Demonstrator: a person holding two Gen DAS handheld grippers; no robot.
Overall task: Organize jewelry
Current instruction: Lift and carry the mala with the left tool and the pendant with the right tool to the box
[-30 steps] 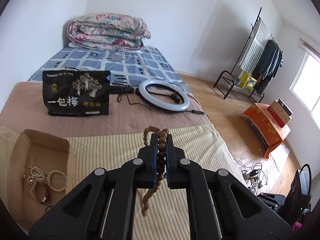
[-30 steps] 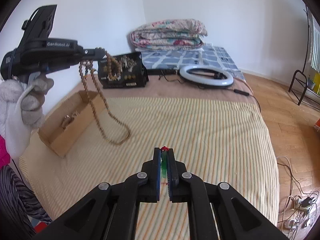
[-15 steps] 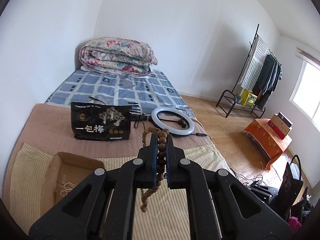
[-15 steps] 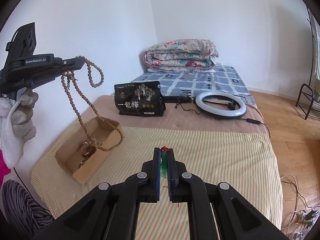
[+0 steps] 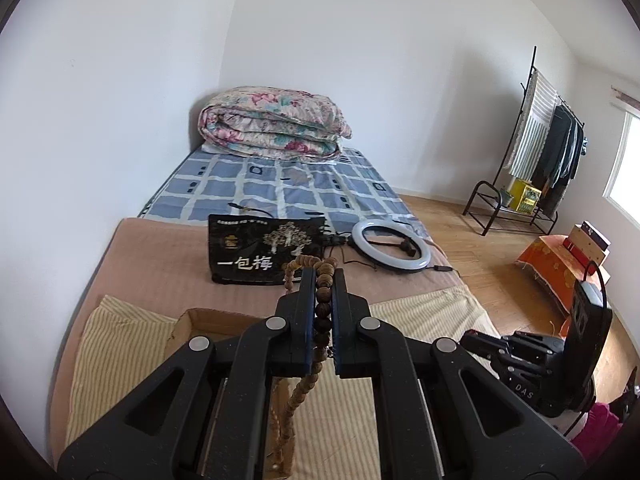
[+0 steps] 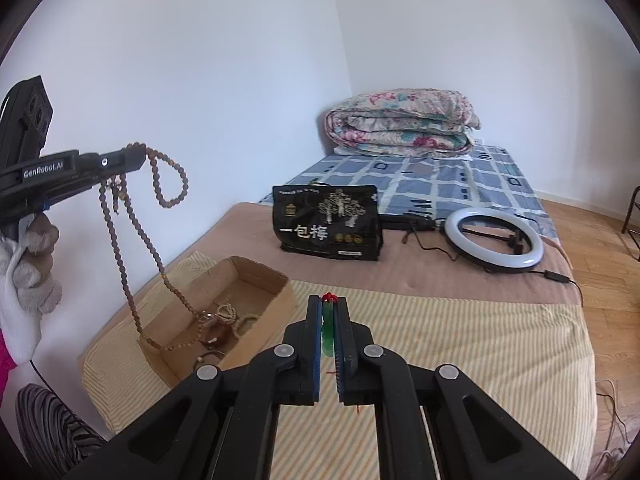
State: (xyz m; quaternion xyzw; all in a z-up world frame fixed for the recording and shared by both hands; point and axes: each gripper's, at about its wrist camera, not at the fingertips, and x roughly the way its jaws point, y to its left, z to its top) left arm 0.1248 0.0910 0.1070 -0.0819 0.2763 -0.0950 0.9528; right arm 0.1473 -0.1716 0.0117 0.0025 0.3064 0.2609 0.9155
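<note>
Lifted left gripper [image 6: 138, 159] higher, clamped on long brown wooden bead necklace [image 6: 156, 256] dangling into open cardboard box [image 6: 256, 276]; right gripper [image 6: 329, 312] level, pinched on green pendant [image 6: 328, 330].

Wooden beads [image 6: 120, 248], matt cardboard box [image 6: 262, 278]

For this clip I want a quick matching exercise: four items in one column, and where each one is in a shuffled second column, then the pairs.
Items:
1. wooden bead necklace
2. green pendant
3. ring light
4. folded floral quilt

Places:
A. lying flat on the brown blanket, right of the black bag
B. at the head of the bed, on the blue checked sheet
C. clamped in the right gripper
D. hanging from the left gripper, its lower end in the cardboard box

Pairs: 1-D, 2-C, 3-A, 4-B
</note>
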